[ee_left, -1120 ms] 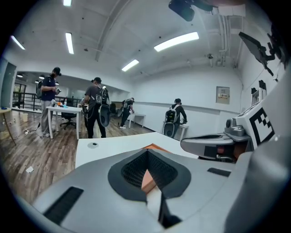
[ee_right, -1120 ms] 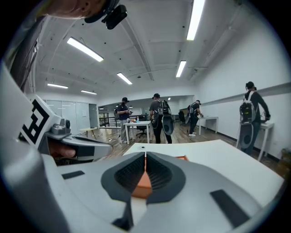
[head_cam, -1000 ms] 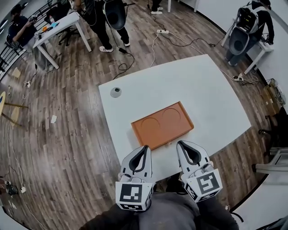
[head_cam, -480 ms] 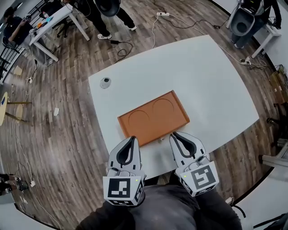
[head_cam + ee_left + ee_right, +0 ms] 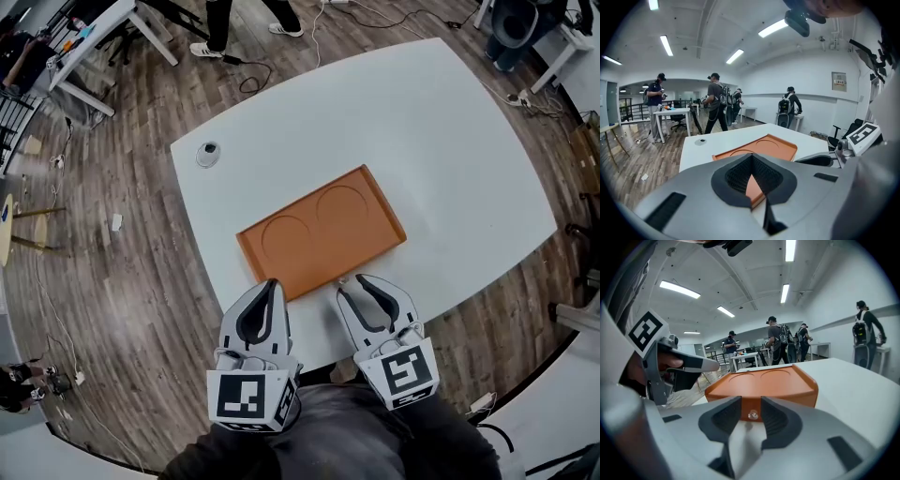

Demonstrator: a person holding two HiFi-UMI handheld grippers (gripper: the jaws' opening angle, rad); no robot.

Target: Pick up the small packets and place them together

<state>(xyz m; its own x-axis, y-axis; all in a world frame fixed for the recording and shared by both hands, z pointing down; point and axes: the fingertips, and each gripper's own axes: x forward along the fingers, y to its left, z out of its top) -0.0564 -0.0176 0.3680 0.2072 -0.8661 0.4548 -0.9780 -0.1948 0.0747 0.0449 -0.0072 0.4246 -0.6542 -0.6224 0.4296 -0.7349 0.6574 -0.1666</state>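
Head view: an orange tray (image 5: 323, 230) lies mid-surface (image 5: 450, 141). Left gripper (image 5: 271, 283) and right gripper (image 5: 351, 285) are at the near edge, with a tiny pale thing (image 5: 339, 280) at the tray's near wall. Left gripper view: fingers clenched tip to tip, empty. Right gripper view alone shows it glossy and bead-like, just beyond released fingers that have just been opening.

A small pale glinting thing (image 5: 753, 415) against the near wall of the flat orange rectangular tray (image 5: 319, 230) is too small to name; in the head view it is only a whitish speck. The small round grey object (image 5: 207, 153) near the white table's (image 5: 450, 141) far left edge is likewise too small to identify. In the left gripper view the grey left gripper (image 5: 751, 158) covers the tray's near end, bar a sliver between its pads. Standing people (image 5: 217, 21) are cut off at the head view's top edge
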